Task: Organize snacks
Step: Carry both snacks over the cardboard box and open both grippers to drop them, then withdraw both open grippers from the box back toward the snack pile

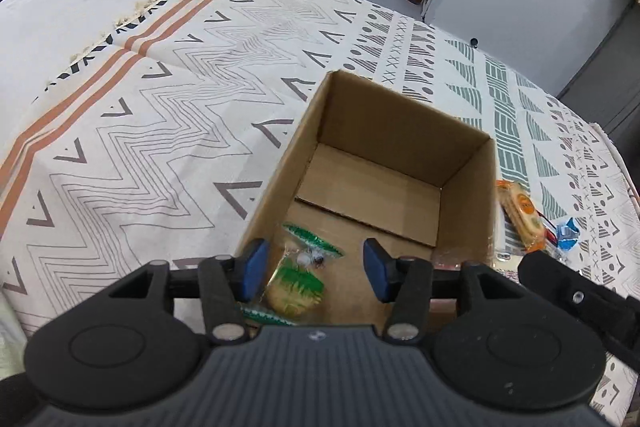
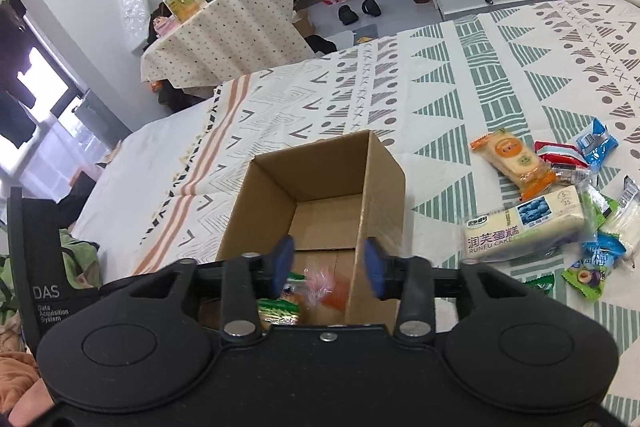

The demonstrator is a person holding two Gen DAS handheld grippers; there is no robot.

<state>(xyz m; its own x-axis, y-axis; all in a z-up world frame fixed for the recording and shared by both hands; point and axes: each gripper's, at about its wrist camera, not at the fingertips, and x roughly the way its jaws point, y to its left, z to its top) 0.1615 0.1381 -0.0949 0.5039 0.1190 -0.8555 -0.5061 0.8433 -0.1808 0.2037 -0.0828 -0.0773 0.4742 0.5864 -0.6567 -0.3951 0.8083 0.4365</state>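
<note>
Left gripper (image 1: 316,271) hovered over near end of box (image 1: 464,183), jaws wide apart, nothing held. Green snack (image 1: 298,287) lay on box floor between and just below the blue pads (image 1: 254,267), touching neither as far as could be told. Far half of box floor bare cardboard ahead of the jaws. Right of the right pad, past the box wall: orange packet (image 1: 522,217) and a blue wrapper (image 1: 568,233) on the cloth (image 1: 140,155), only partly in view. Black part of the other gripper seen at lower right edge.

Right gripper (image 2: 326,267) also wide open, empty, jaws straddling the near right wall of box (image 2: 384,195): left pad (image 2: 282,259) over the inside, right pad outside over the cloth (image 2: 440,99). Between the jaws, inside the box: a pink-orange wrapper (image 2: 326,287), blurred, beside the green snack (image 2: 280,307). Could not tell if the wrapper was resting or in the air.

Shown only by right view: the snack pile well right of the jaws, on the cloth outside the box. White cake pack (image 2: 524,227) nearest, orange packet (image 2: 512,157) beyond it, then red pack (image 2: 558,153), blue wrapper (image 2: 598,143), green-blue plum packet (image 2: 596,267). Shown only by left view: clear look at the box floor and the green snack's lie. Pink-orange wrapper not made out in left view.
</note>
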